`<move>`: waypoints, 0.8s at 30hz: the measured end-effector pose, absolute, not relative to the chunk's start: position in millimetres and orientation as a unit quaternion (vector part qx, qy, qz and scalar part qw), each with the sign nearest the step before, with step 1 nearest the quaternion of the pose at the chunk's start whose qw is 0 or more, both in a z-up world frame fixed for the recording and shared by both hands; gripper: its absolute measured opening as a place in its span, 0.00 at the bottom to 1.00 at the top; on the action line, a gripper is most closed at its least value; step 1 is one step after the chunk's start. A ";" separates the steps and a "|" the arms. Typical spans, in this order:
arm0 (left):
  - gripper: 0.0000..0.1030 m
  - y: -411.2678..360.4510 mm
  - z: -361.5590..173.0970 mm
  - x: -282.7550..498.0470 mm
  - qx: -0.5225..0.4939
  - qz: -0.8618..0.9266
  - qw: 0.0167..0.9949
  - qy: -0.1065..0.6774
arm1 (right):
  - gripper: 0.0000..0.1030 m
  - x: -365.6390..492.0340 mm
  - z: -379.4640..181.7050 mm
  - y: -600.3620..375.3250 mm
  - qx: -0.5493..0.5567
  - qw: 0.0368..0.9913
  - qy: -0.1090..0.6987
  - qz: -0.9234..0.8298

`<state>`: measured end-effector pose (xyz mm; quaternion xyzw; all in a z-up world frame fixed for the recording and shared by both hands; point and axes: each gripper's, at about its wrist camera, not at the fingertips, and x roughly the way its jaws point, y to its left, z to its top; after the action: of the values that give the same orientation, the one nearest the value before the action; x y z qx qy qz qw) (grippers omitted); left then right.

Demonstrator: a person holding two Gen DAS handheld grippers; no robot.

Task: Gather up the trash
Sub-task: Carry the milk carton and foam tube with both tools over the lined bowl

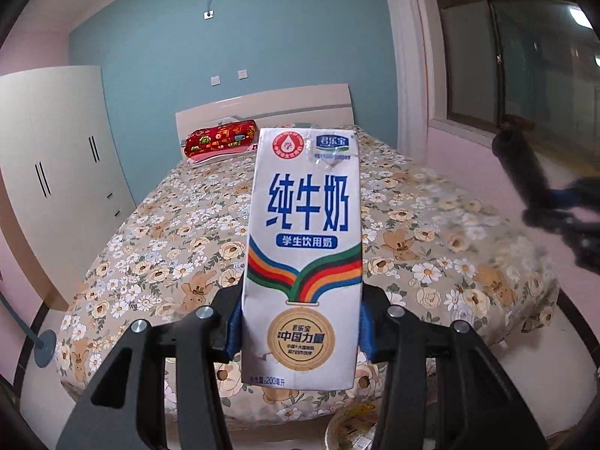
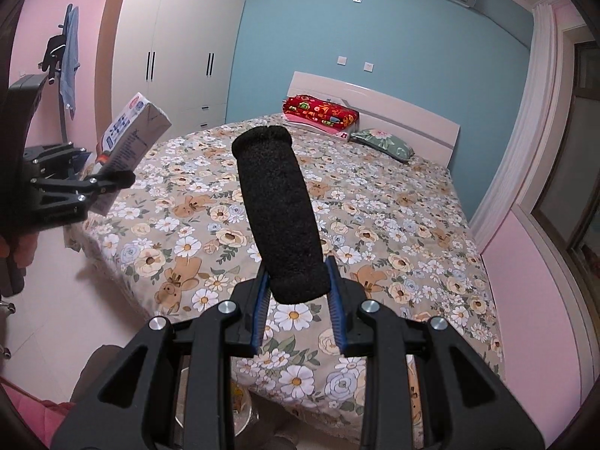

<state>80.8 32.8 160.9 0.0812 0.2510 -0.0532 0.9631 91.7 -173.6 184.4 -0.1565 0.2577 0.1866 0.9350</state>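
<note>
A: Left side status?
B: Milk carton [image 1: 303,258] is clamped upright at its lower half by the left gripper [image 1: 300,332], held in the air over the foot of the floral bed [image 1: 431,247].

A: Right side?
B: Black foam roll [image 2: 279,217] is pinched at its lower end by the right gripper [image 2: 298,300], tilted slightly left, also above the bed.

A: Anything underneath?
B: A bin rim [image 1: 339,427] is partly seen below the carton; contents can't be made out.

You have the bed [image 2: 375,225] ahead, wardrobe [image 2: 168,45] to its left, window [image 1: 525,67] to its right, and two pillows [image 2: 318,112] by the headboard [image 2: 393,105].
</note>
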 end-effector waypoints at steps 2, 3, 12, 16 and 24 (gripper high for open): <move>0.47 32.6 156.7 77.3 0.088 -0.054 0.962 0.254 | 0.29 87.8 180.8 -176.7 -0.155 0.935 0.260 0.186; 0.47 31.7 153.8 76.4 0.091 -0.055 0.961 0.256 | 0.29 87.0 178.3 -178.6 -0.154 0.934 0.262 0.186; 0.47 23.7 91.1 83.1 0.113 -0.077 0.938 0.320 | 0.29 94.4 122.8 -183.0 -0.137 0.917 0.314 0.202; 0.47 19.1 49.9 91.9 0.111 -0.090 0.921 0.363 | 0.29 103.2 85.1 -178.9 -0.125 0.904 0.347 0.215; 0.47 14.5 -21.9 102.3 0.104 -0.108 0.889 0.433 | 0.29 114.8 8.9 -170.6 -0.108 0.872 0.418 0.230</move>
<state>102.3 14.5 -21.9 0.1035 0.4332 -0.1084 0.8888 114.8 -170.6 8.9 -0.1085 0.4177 0.2301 0.8723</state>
